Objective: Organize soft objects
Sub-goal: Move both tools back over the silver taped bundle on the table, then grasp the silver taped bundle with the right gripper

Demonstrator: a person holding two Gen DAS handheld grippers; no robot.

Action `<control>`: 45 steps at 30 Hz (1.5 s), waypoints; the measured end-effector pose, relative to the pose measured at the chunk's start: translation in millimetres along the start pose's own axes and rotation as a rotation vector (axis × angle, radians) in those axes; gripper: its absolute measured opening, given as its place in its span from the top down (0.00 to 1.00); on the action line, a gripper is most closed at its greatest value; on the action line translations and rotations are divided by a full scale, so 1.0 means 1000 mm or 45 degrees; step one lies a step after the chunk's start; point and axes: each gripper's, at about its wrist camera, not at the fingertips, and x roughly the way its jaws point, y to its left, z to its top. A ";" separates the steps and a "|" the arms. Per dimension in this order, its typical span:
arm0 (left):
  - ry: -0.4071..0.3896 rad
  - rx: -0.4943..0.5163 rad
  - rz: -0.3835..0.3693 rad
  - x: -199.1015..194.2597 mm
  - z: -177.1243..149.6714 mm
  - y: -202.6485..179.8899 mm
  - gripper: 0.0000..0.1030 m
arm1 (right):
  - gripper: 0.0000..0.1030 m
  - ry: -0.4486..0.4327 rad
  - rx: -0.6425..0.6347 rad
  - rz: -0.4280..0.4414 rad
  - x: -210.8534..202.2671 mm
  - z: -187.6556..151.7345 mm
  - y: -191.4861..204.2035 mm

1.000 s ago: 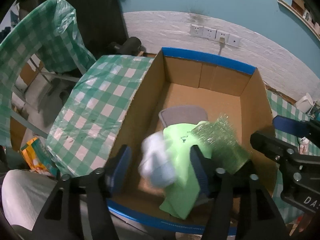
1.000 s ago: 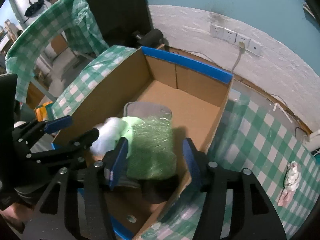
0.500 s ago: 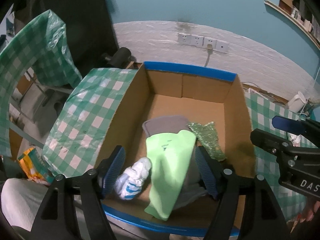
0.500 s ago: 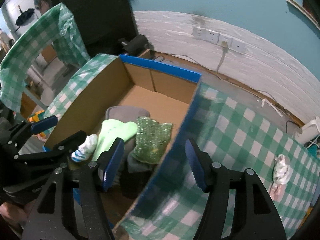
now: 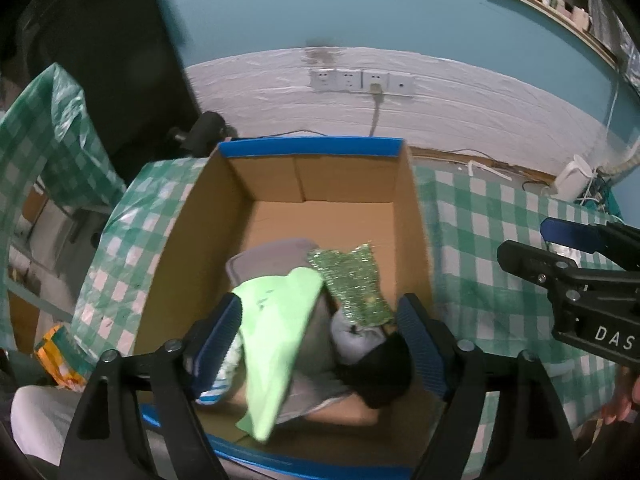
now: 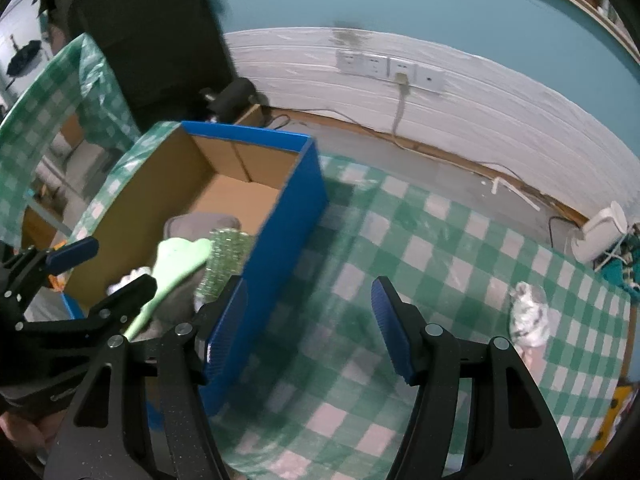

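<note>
Cardboard box (image 5: 192,248), blue-edged, open top, on green checked tablecloth (image 6: 440,240); contents heaped at the near end: light green cloth (image 5: 276,332), glittery green piece (image 5: 352,284), grey cloth (image 5: 272,256), dark item (image 5: 384,368), white-and-blue striped item (image 5: 224,364) at the near left corner. Left gripper (image 5: 320,344) above the heap, jaws just widened, wide apart, holding nothing. Right gripper (image 6: 308,328) over the tablecloth beside the box, jaws apart, empty. Crumpled white item (image 6: 528,316) on the tablecloth, well apart from the box
</note>
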 end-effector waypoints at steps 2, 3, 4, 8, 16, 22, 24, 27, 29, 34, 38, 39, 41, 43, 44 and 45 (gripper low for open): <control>-0.002 0.013 -0.005 0.000 0.001 -0.008 0.20 | 0.38 0.001 0.020 -0.012 -0.002 -0.003 -0.009; 0.000 0.021 -0.011 0.000 0.001 -0.012 0.20 | 0.38 0.002 0.032 -0.019 -0.003 -0.005 -0.015; 0.001 0.030 -0.018 0.000 0.001 -0.017 0.20 | 0.37 0.001 0.041 -0.025 -0.004 -0.007 -0.019; 0.009 0.074 -0.031 0.001 0.004 -0.040 0.20 | 0.37 0.002 0.084 -0.066 -0.008 -0.017 -0.044; 0.010 0.173 -0.073 0.002 0.008 -0.090 0.20 | 0.37 0.017 0.170 -0.158 -0.011 -0.035 -0.100; 0.044 0.231 -0.098 0.013 0.010 -0.121 0.20 | 0.37 0.038 0.242 -0.214 -0.009 -0.048 -0.143; 0.061 0.244 -0.099 0.019 0.012 -0.130 0.20 | 0.37 0.046 0.257 -0.228 -0.008 -0.051 -0.154; 0.088 0.257 -0.100 0.031 0.014 -0.142 0.20 | 0.37 0.062 0.285 -0.245 -0.004 -0.054 -0.171; 0.101 0.270 -0.101 0.038 0.016 -0.150 0.20 | 0.37 0.069 0.285 -0.248 -0.001 -0.055 -0.178; 0.137 0.290 -0.102 0.058 0.021 -0.166 0.20 | 0.37 0.096 0.263 -0.268 0.016 -0.057 -0.193; 0.162 0.272 -0.115 0.073 0.026 -0.173 0.20 | 0.37 0.130 0.246 -0.289 0.034 -0.060 -0.206; 0.168 0.269 -0.117 0.076 0.027 -0.174 0.20 | 0.37 0.132 0.247 -0.291 0.036 -0.060 -0.208; 0.178 0.266 -0.117 0.084 0.031 -0.178 0.20 | 0.37 0.137 0.249 -0.294 0.042 -0.060 -0.213; 0.186 0.263 -0.116 0.090 0.035 -0.180 0.20 | 0.37 0.145 0.236 -0.297 0.046 -0.060 -0.216; 0.193 0.257 -0.119 0.094 0.037 -0.181 0.20 | 0.37 0.147 0.227 -0.302 0.050 -0.059 -0.217; 0.202 0.251 -0.125 0.098 0.038 -0.182 0.20 | 0.37 0.149 0.224 -0.305 0.052 -0.059 -0.218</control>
